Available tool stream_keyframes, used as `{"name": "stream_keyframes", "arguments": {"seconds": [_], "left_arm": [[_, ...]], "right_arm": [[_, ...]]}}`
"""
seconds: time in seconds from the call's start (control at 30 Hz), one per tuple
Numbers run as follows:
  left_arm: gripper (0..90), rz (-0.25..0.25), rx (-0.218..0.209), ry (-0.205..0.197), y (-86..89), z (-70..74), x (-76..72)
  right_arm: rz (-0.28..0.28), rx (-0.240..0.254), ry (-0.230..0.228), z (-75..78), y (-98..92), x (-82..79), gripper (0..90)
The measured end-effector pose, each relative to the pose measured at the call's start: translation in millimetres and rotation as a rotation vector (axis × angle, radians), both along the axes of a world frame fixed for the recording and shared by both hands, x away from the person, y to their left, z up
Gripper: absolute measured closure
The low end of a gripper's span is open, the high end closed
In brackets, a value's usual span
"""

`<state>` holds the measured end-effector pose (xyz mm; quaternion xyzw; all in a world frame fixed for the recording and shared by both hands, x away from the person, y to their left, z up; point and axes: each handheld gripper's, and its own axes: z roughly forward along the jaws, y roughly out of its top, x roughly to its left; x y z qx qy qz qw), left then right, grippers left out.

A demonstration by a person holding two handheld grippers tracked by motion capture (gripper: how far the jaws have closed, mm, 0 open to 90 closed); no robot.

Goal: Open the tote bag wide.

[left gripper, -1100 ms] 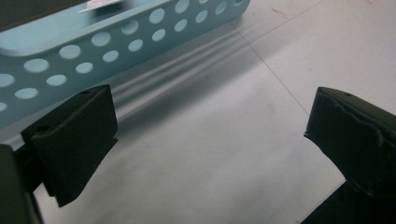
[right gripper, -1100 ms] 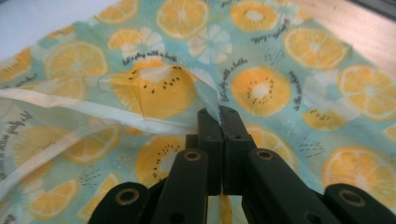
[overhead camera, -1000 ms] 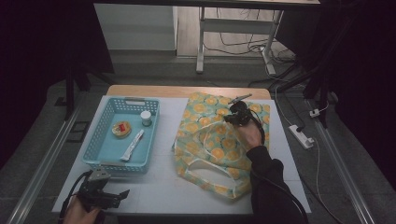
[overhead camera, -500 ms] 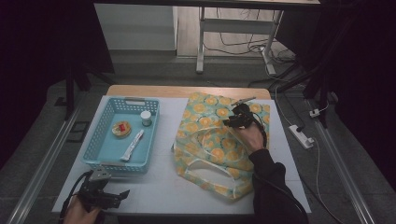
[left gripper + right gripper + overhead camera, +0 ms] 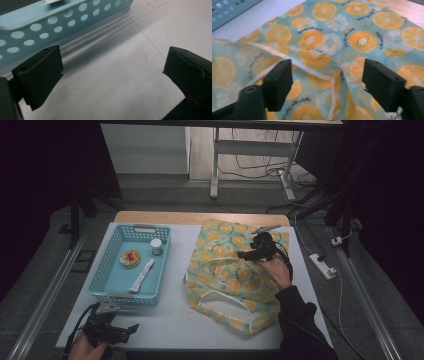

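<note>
Hidden: the person's sleeve (image 5: 300, 320) covers the bag's near right corner.
Bag (image 5: 235, 270): flat on the table (image 5: 170, 320), right of the blue basket (image 5: 112, 285); long way runs near to far.
Right gripper (image 5: 248, 254): above the bag, jaws just opened wide, nothing between them.
Left gripper (image 5: 127, 330): wide open, near the basket.

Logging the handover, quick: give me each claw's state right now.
Left claw: open, nothing between its jaws, above the bare table.
Right claw: open, jaws have just been opening, nothing gripped, over the orange-print bag.

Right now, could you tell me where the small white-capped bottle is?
In the high view, the bottle stands in the blue basket's far right corner, just beyond the white tube.
</note>
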<state>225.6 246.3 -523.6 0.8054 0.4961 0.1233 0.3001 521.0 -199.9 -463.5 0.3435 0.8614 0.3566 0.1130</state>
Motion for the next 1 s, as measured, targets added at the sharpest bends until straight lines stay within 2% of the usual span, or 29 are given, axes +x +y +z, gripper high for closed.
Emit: {"name": "stream_keyframes", "arguments": {"seconds": [0.17,0.37,0.47,0.73,1.0], "left_arm": [[2.6,0.0,0.002,0.001,-0.1,0.0,0.0],[2.6,0.0,0.002,0.001,-0.1,0.0,0.0],[2.6,0.0,0.003,0.0,-0.3,0.0,0.0],[2.6,-0.002,0.003,-0.002,-0.4,0.1,-0.4],[2.6,-0.003,0.002,-0.004,-0.3,0.3,-0.7]], "right_arm": [[0.015,-0.026,0.004,-0.1,4.3,-15.3,6.3],[0.065,-0.035,-0.002,-5.8,9.7,-36.0,0.0],[0.083,-0.05,-0.012,-8.5,12.4,-46.6,0.0],[0.131,-0.087,0.023,-21.3,17.4,-66.6,0.0],[0.183,-0.173,0.048,-43.8,24.9,-80.1,0.0]]}}
